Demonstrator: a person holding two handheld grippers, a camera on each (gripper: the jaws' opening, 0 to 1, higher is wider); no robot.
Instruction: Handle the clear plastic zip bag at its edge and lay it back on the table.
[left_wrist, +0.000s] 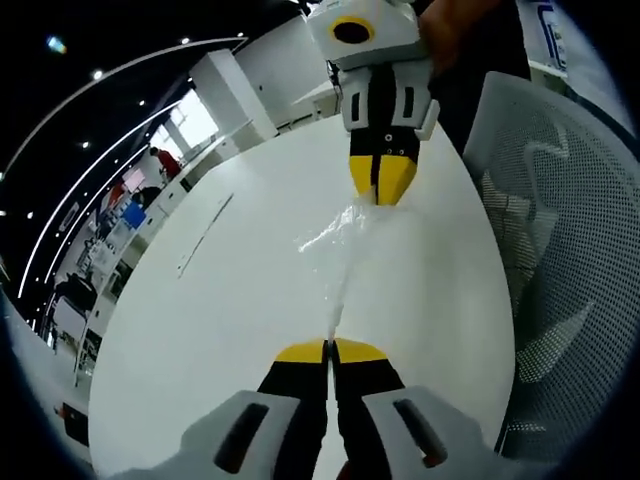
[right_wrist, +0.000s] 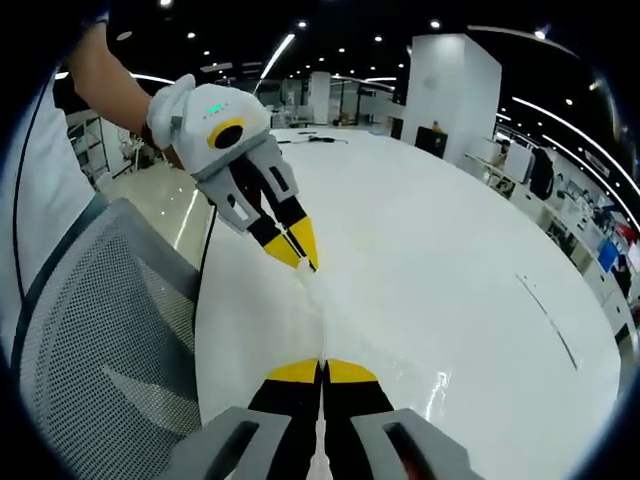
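Note:
The clear plastic zip bag (left_wrist: 335, 255) hangs stretched above the white table (left_wrist: 200, 330) between my two grippers. My left gripper (left_wrist: 330, 345) is shut on its near edge at the bottom of the left gripper view. Opposite, my right gripper (left_wrist: 380, 198) comes down from the top, shut on the far edge. In the right gripper view the bag (right_wrist: 320, 315) shows as a thin, almost edge-on film. There my right gripper (right_wrist: 322, 368) pinches it at the bottom, and the left gripper (right_wrist: 308, 262) holds its other end from the upper left.
A grey mesh chair (left_wrist: 560, 250) stands at the table's edge, close to the person's arm (right_wrist: 110, 75). A thin dark strip (left_wrist: 205, 235) lies on the table farther off. Desks and office furniture (left_wrist: 120, 215) stand beyond the table.

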